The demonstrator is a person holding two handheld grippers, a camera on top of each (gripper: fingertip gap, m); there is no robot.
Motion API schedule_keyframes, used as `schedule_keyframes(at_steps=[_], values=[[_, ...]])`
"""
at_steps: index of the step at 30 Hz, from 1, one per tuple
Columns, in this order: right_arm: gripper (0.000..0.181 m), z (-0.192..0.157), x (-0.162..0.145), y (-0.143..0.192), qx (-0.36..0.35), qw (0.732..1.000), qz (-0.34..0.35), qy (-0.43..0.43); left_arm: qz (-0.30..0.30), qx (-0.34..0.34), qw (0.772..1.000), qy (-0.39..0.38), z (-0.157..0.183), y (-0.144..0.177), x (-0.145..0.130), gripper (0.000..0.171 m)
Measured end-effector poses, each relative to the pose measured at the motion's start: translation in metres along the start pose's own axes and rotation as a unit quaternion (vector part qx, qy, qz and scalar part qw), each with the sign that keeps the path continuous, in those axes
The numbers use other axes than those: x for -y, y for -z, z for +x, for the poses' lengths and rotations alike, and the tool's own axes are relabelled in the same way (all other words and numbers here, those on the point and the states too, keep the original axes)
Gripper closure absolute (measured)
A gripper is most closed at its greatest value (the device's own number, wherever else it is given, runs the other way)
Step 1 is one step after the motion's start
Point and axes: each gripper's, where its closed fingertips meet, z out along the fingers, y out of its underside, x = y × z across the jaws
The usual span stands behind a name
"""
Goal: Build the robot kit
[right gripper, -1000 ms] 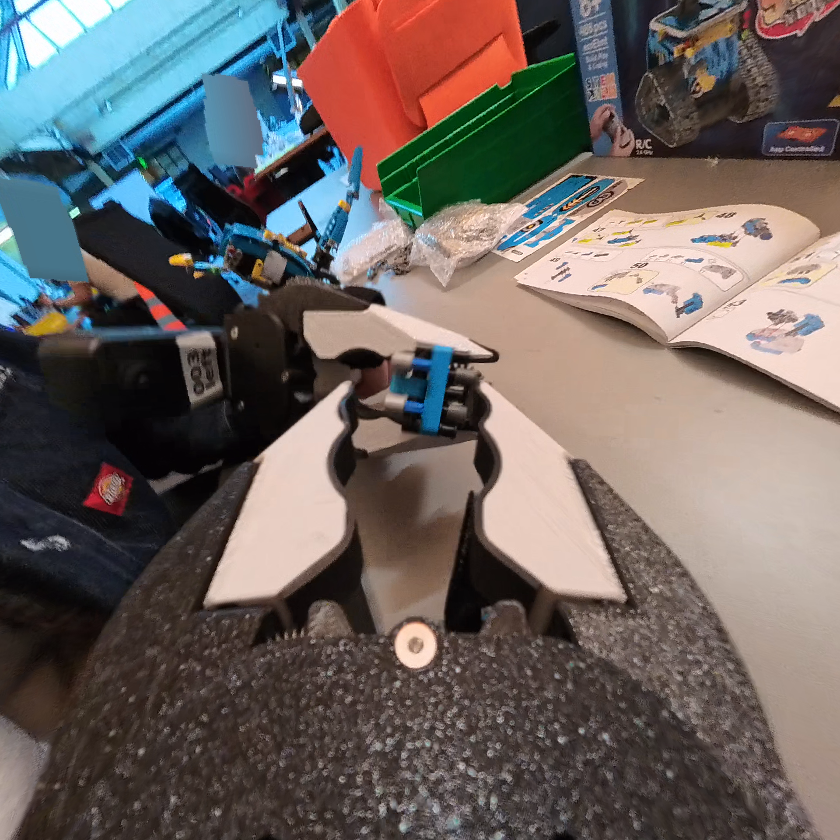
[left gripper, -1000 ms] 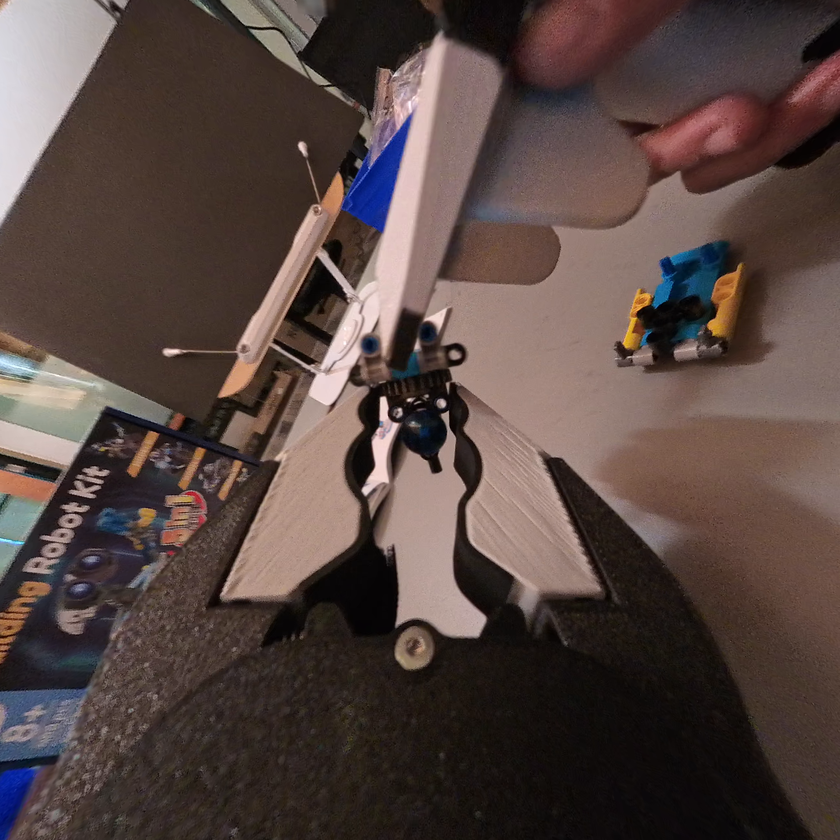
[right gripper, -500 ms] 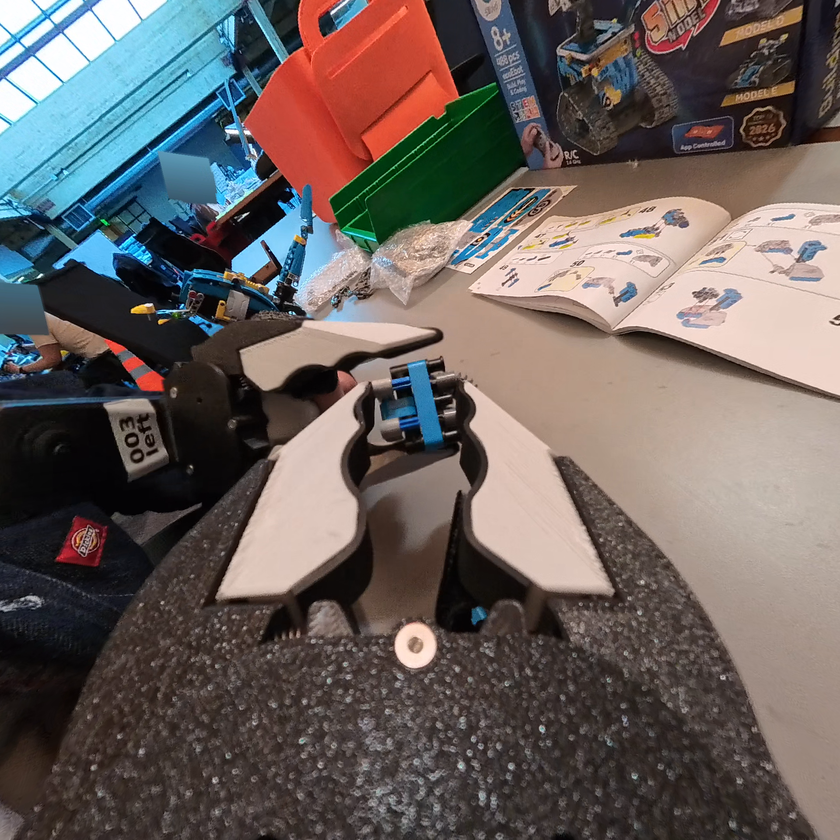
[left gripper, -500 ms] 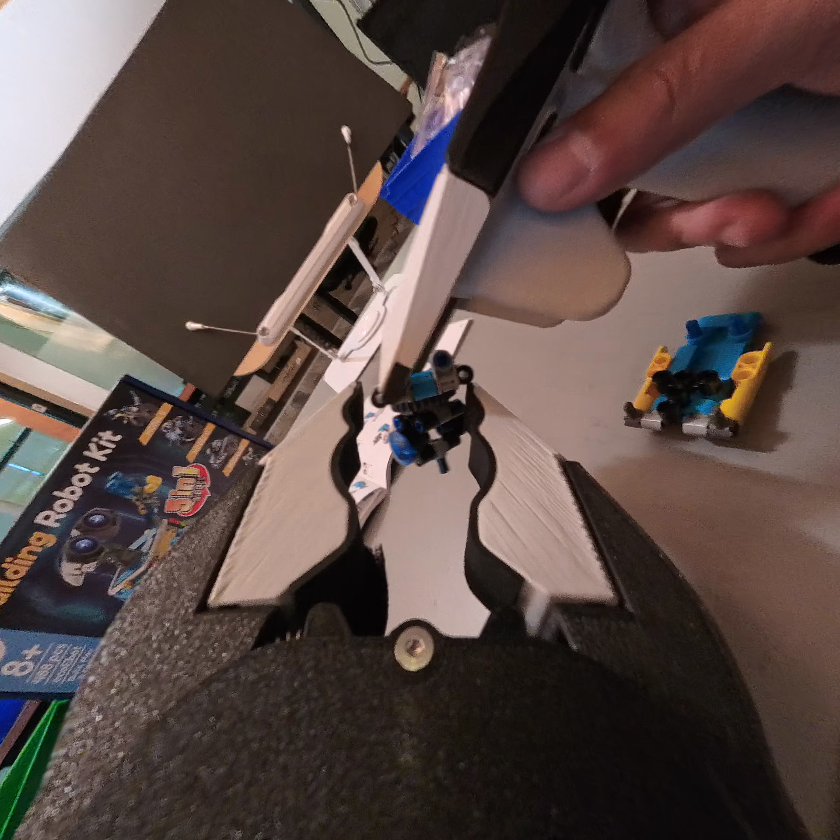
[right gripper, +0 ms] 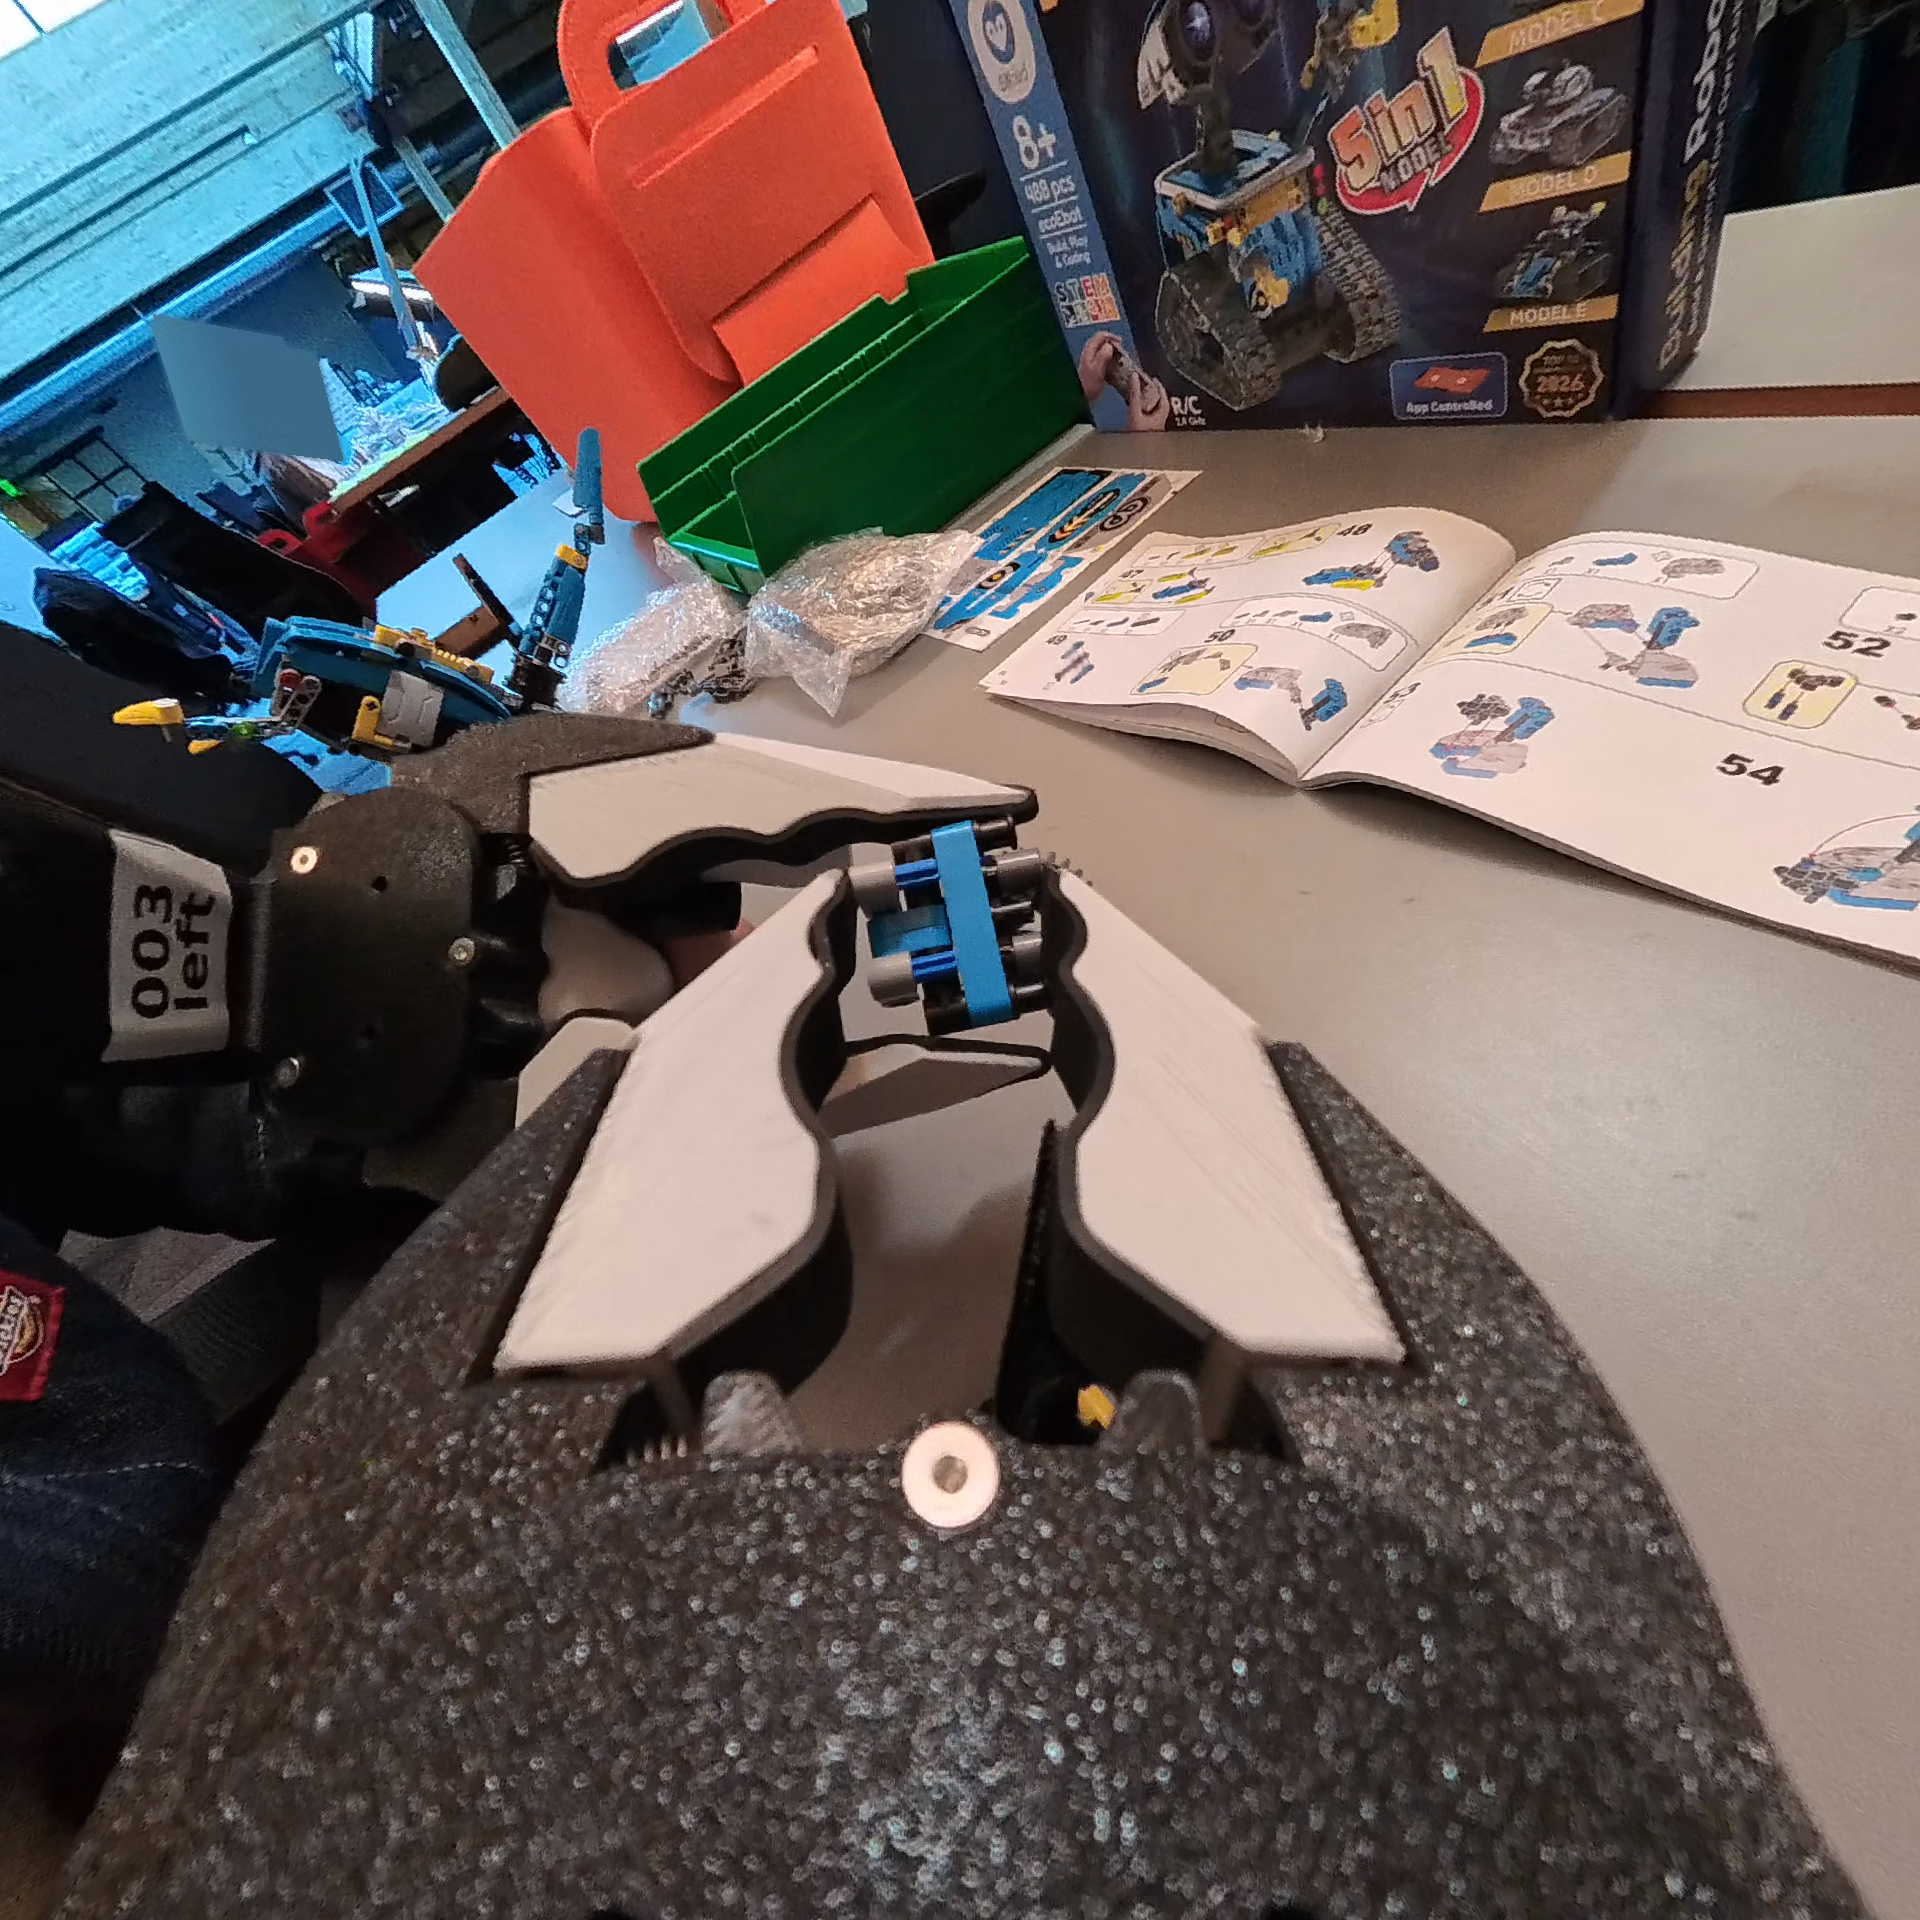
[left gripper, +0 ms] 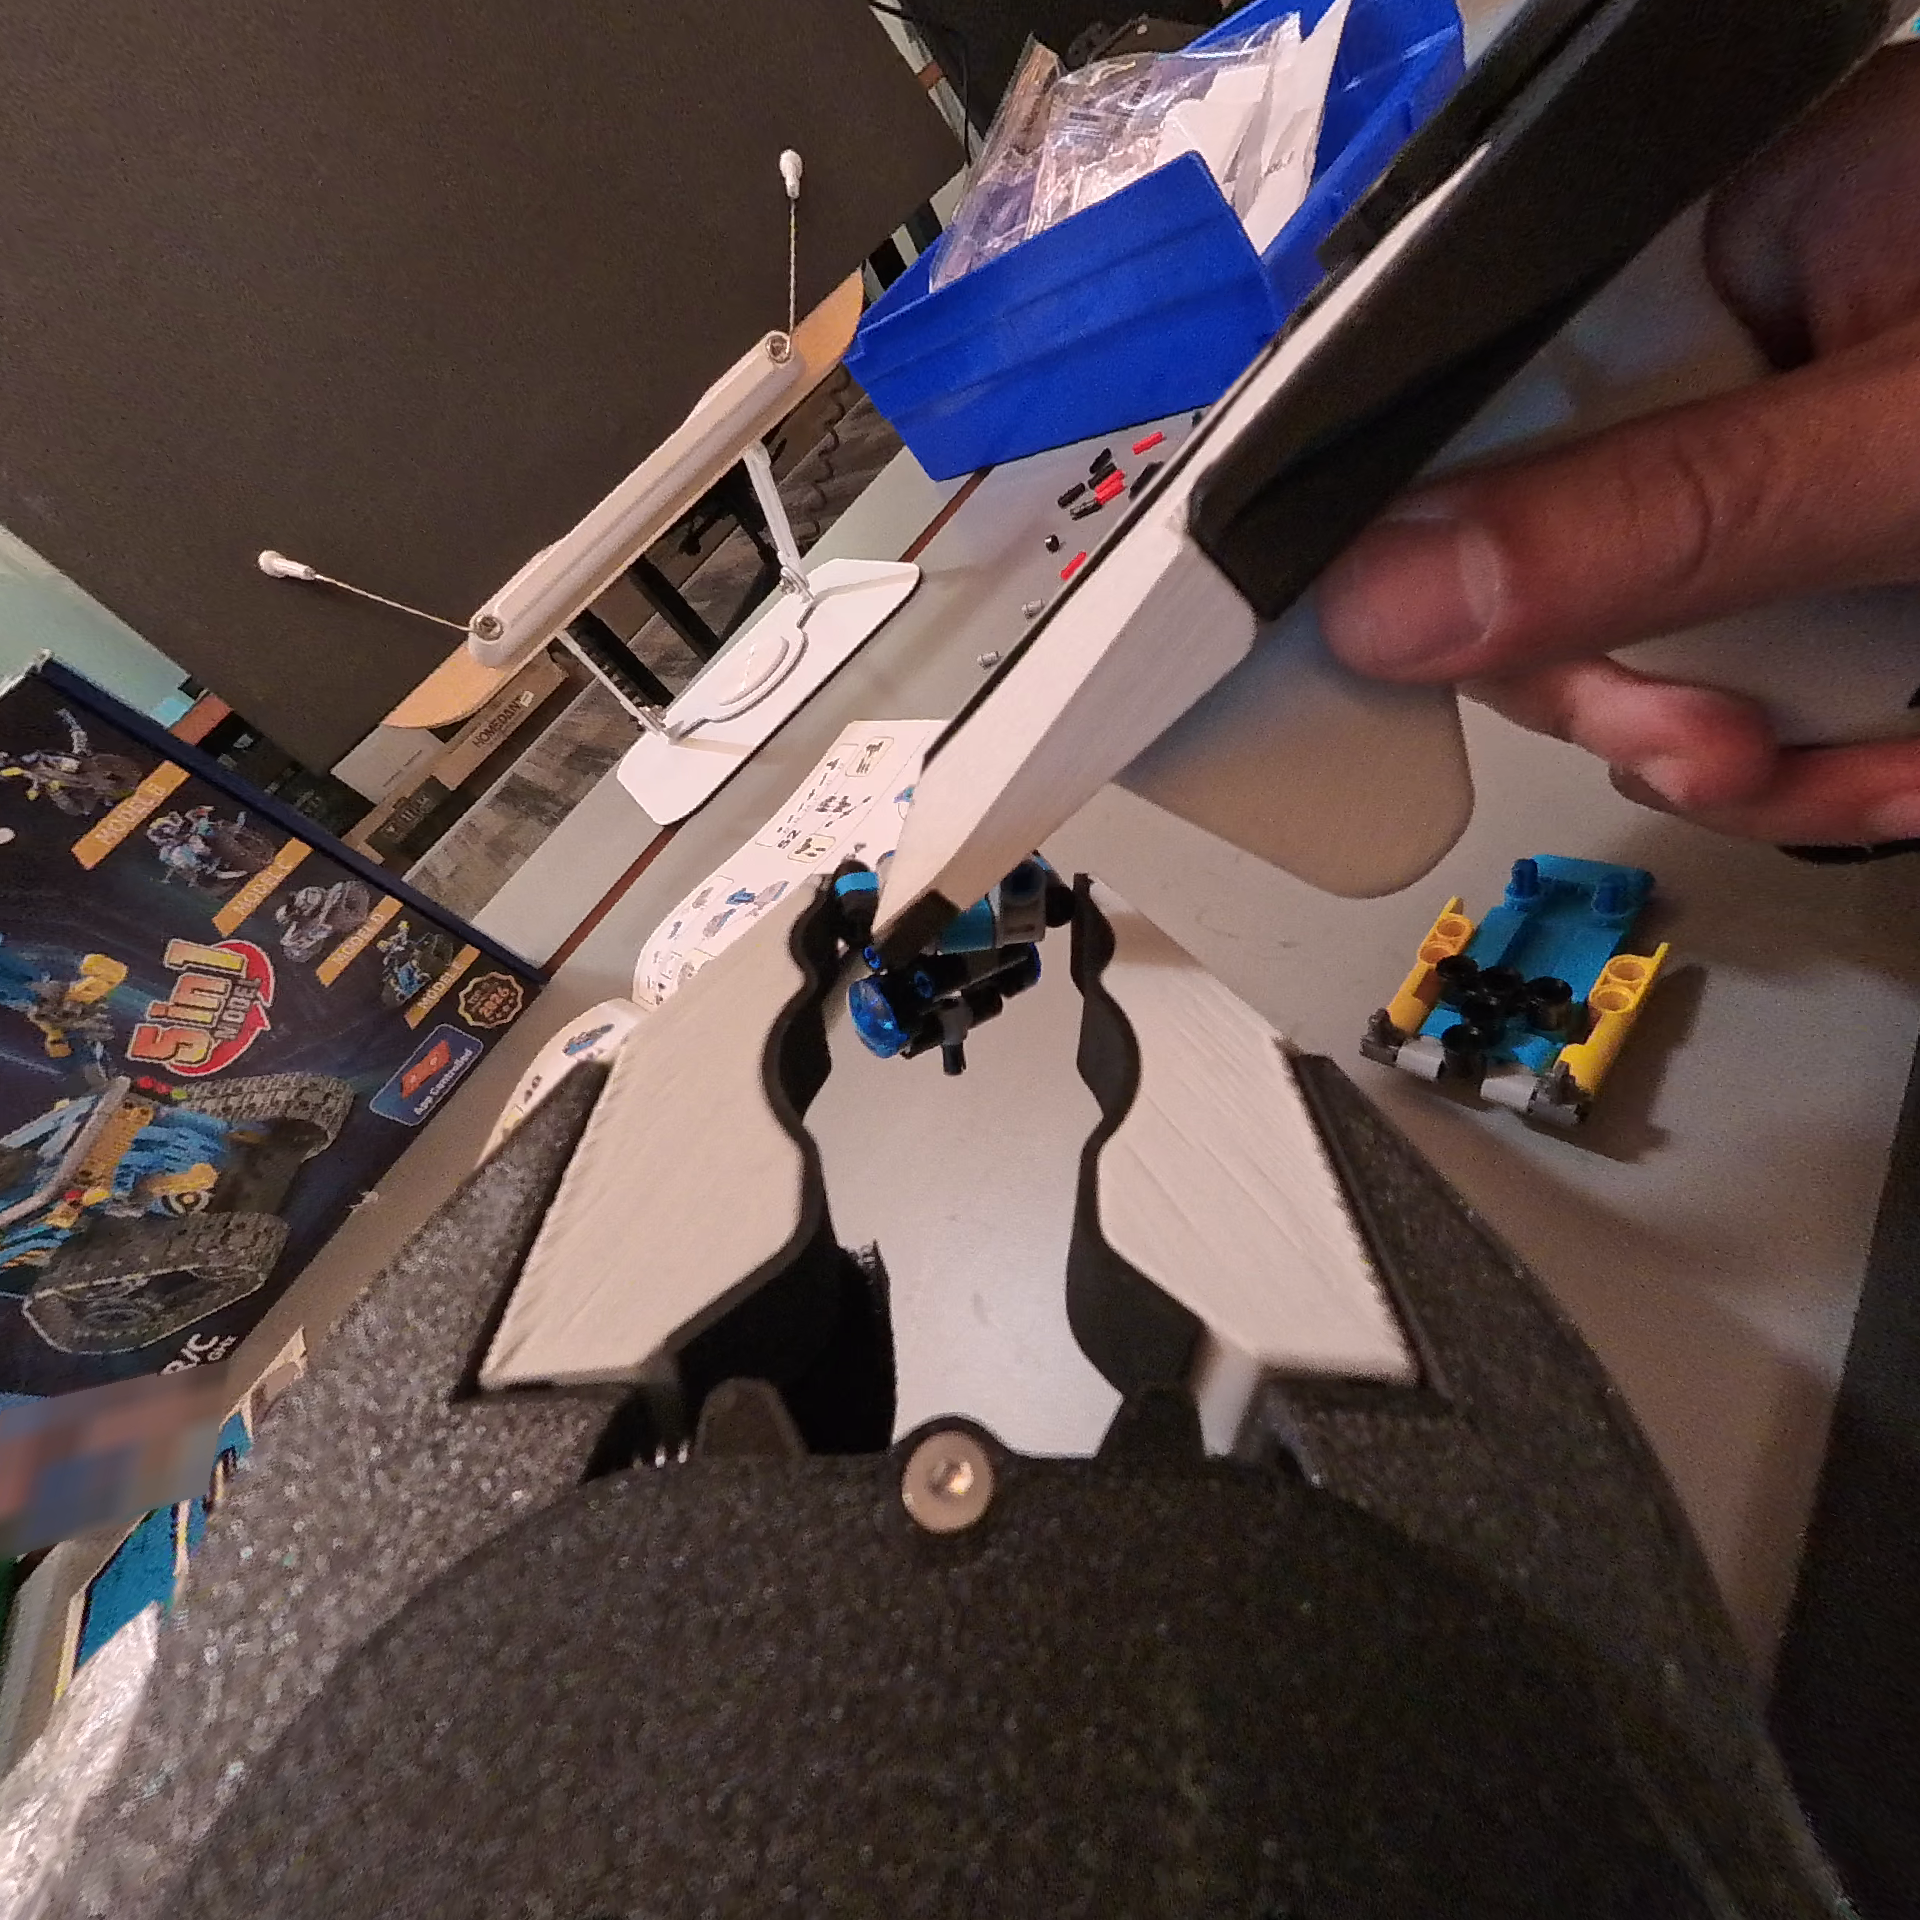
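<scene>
Blue-and-grey brick assembly (right gripper: 945,925), black pins, round blue stud | clamped between right gripper (right gripper: 951,935) tips | left gripper (left gripper: 951,961) spread wide around it, touching unclear

Left wrist view is reading dim and warm; the yellow-blue assembly (left gripper: 1512,997) is casting a soft shadow on the table (left gripper: 1558,1299). Right wrist view is showing bright daylight from upper left. Wide-angle distortion is bending edges; near foam is blurring.
</scene>
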Motion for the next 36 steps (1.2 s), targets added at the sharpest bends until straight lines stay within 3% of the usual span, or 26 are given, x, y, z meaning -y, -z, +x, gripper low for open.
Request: schedule_keyframes(at_steps=[4,8,10,13,16,25,30,33,36], values=[[0.144,0.003,0.000,0.004,0.023,1.000,-0.007,0.002,0.007,-0.050,0.998,0.023,0.001,0.001,-0.002,0.127],[0.148,0.018,0.022,0.042,0.082,0.996,0.004,0.033,0.023,-0.115,0.988,0.101,-0.011,0.010,-0.013,0.127],[0.141,0.019,-0.004,0.059,0.130,0.984,-0.083,0.092,0.031,-0.178,0.972,0.148,-0.009,0.016,-0.015,0.127],[0.133,0.027,-0.058,0.071,0.131,0.956,-0.199,0.171,0.045,-0.268,0.942,0.198,0.002,0.027,-0.007,0.127],[0.137,0.015,-0.087,0.068,0.147,0.941,-0.225,0.204,0.026,-0.320,0.932,0.169,0.021,0.034,-0.011,0.127],[0.146,0.034,-0.101,0.081,0.122,0.927,-0.264,0.236,-0.048,-0.380,0.921,0.073,0.083,0.032,-0.029,0.127],[0.141,0.044,-0.120,0.098,0.132,0.913,-0.319,0.220,-0.053,-0.384,0.919,0.067,0.092,0.027,-0.024,0.127],[0.136,0.041,-0.120,0.094,0.137,0.911,-0.315,0.228,-0.063,-0.385,0.918,0.071,0.092,0.025,-0.026,0.127],[0.144,0.044,-0.119,0.088,0.112,0.906,-0.309,0.266,-0.066,-0.389,0.917,0.065,0.095,0.024,-0.026,0.127]])
